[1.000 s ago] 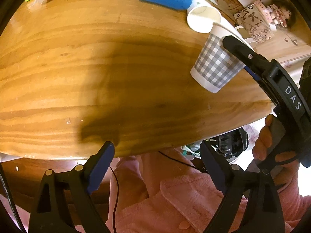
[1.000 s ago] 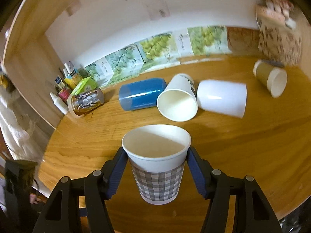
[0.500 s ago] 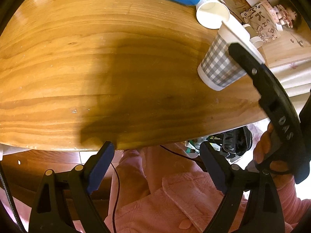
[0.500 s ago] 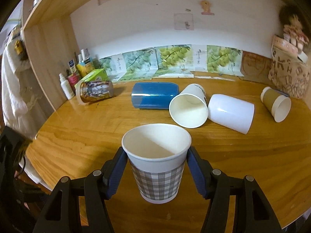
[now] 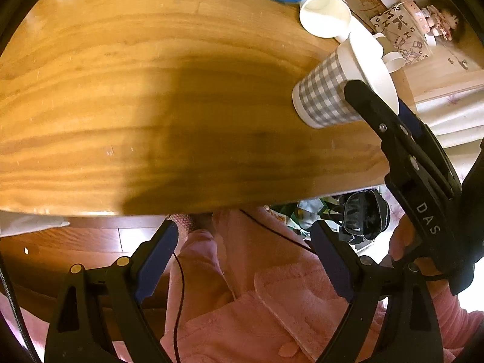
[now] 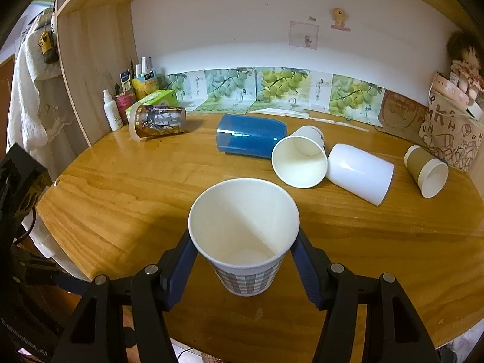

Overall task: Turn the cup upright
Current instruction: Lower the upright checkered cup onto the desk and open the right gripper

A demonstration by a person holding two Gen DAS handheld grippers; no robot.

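My right gripper (image 6: 243,260) is shut on a grey checked paper cup (image 6: 245,242), mouth up, with its base low over the wooden table (image 6: 121,199) near the front edge. Whether the base touches the wood I cannot tell. The same cup (image 5: 329,96) shows in the left wrist view with the right gripper's black finger across it. My left gripper (image 5: 245,257) is open and empty, held off the table's front edge above a pink garment.
Several cups lie on their sides further back: a printed brown one (image 6: 157,121), a blue one (image 6: 251,139), a white paper one (image 6: 299,163), a white one (image 6: 360,172) and a tan one (image 6: 426,172). Bottles (image 6: 110,112) stand at the back left.
The checked cup has come lower toward the table in the right gripper, and the right wrist view now looks down into it. The left gripper has drifted slightly and stays open.
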